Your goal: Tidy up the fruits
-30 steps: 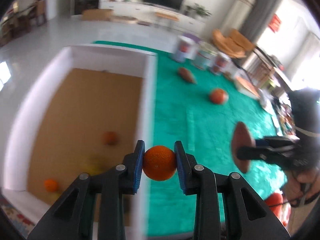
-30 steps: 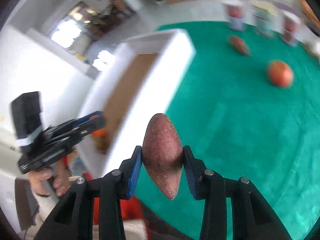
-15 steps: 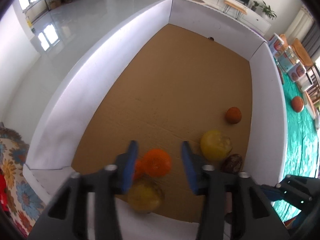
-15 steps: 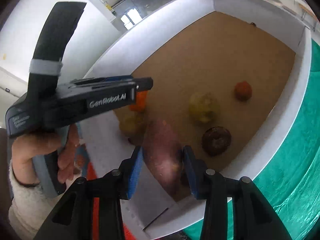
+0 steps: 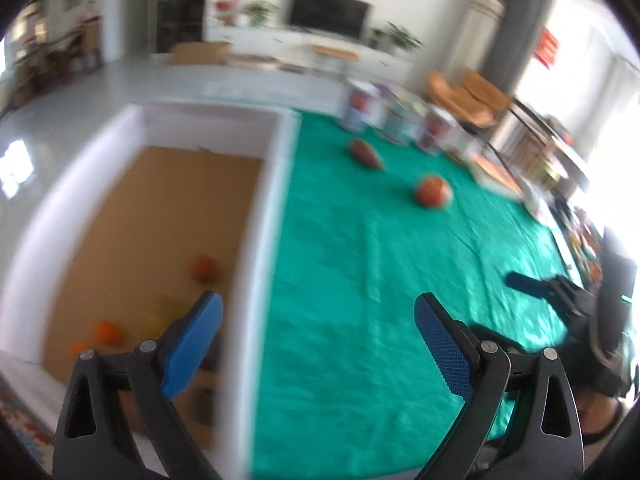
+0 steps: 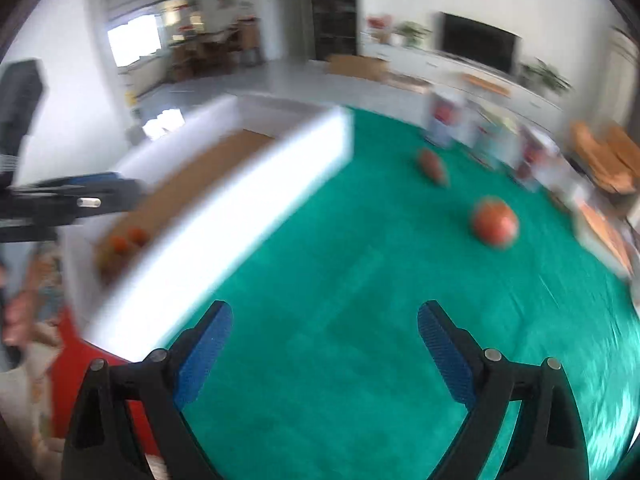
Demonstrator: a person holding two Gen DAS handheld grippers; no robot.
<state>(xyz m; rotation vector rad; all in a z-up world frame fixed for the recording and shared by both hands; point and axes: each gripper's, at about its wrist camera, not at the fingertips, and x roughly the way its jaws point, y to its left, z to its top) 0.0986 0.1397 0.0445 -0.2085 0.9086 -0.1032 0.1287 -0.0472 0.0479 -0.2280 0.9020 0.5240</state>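
Green cloth [image 5: 360,280] covers your surface, with a white-walled box [image 5: 260,240] at its left edge. Both your left gripper [image 5: 318,320] and right gripper [image 6: 325,328] stand wide apart, empty, over the cloth just right of the box. Beyond the box's far right corner lie a round reddish-orange fruit [image 5: 433,191] and a brown, pointed sweet potato [image 5: 366,154], well apart, both blurred. Your left view alone looks down onto the box's cardboard floor, where small oranges [image 5: 106,331] and a yellow fruit [image 5: 158,320] sit. Your right view shows only orange blurs [image 6: 128,240] over the wall.
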